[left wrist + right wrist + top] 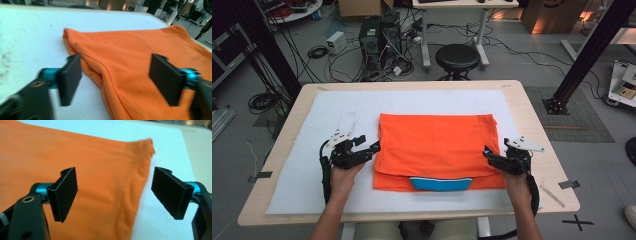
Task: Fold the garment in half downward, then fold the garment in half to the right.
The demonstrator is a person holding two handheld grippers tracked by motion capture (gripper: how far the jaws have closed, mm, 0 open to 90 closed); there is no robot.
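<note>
1. We see the orange garment (437,147) lying folded on the white mat (297,165), in the middle of the tabletop (532,115) and nearer its front edge, with a blue collar (440,183) peeking out from under its front fold.
2. Our left gripper (368,144) sits at the garment's left edge, jaws spread wide; in the left gripper view the cloth's folded edge lies below and between the jaws (115,75), unpinched.
3. Our right gripper (490,155) sits at the garment's right edge, jaws likewise spread, the hem (140,170) running between them with neither pad pressing on it.
4. Nothing stands on the mat beside the garment; bare mat runs to the left, right and far edges.
5. Beyond the far edge stand a black stool (457,57), a computer tower (370,37) and loose cables (319,52) on the floor.
</note>
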